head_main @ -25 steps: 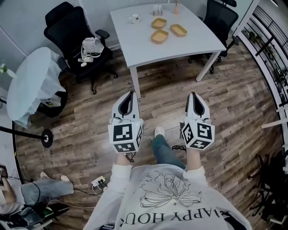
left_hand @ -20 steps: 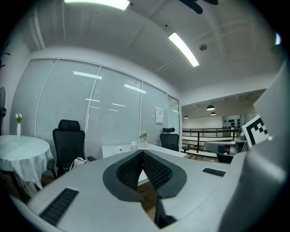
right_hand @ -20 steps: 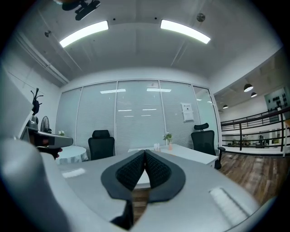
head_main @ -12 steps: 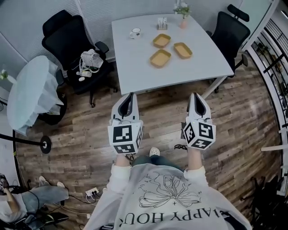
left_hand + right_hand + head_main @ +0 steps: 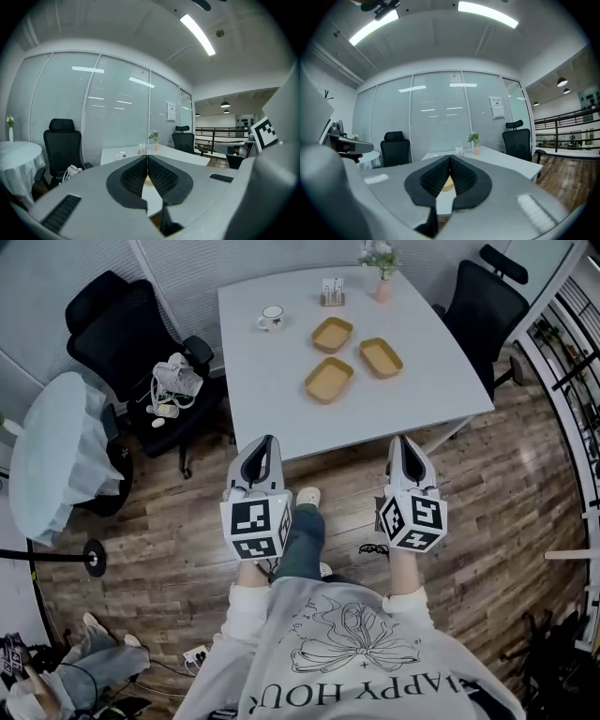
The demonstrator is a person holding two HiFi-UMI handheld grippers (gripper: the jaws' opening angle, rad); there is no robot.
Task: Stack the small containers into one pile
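Head view: three shallow tan oval containers lie apart on the white rectangular table (image 5: 272, 381). These are the far container (image 5: 333, 334), the near container (image 5: 328, 379) at its 6 o'clock, and the right-hand container (image 5: 381, 356) at its 4 o'clock. A white mug (image 5: 271, 317) stands at their 10 o'clock. The left gripper (image 5: 267, 440) and right gripper (image 5: 401, 440) hover at the table's near edge, at the containers' 6 o'clock.

Left gripper view: the ribbed black pads (image 5: 135, 176) meet at the tips with nothing between them.

Right gripper view: its pads (image 5: 462, 176) are likewise pressed together and empty, and a tan sliver shows behind them.
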